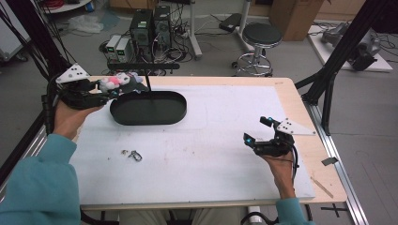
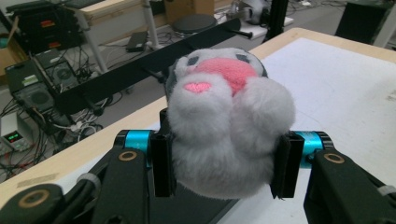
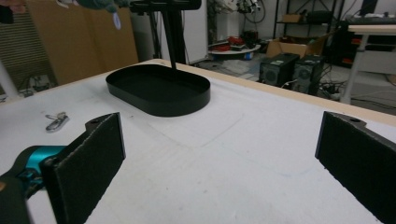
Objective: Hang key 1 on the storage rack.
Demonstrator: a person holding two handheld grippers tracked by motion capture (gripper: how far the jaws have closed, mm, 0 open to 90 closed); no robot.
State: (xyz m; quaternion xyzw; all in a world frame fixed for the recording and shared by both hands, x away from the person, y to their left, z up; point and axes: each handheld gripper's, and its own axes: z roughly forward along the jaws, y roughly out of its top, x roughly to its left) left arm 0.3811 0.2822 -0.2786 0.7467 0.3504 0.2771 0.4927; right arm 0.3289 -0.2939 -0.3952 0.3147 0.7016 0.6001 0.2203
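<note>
my left gripper [image 1: 114, 90] is clamped on a grey plush toy [image 2: 229, 123], its two black jaws pressing into the soft body from either side. the toy has a pink face and a small pink heart on one paw (it bulges out between the jaws in the left gripper view). from the high view i hold it up at the far left of the table [image 1: 225, 136], just beside the left end of the black oval tray [image 1: 148, 108], near its rim rather than inside it. a thin black rod stands up at the tray's far edge.

my right gripper [image 1: 258, 131] hovers over the right part of the white table mat, jaws spread wide with nothing between them. it is well apart from the tray. a small metal clip [image 1: 133, 155] lies on the mat nearer my side, between the tray and the table's near edge.
</note>
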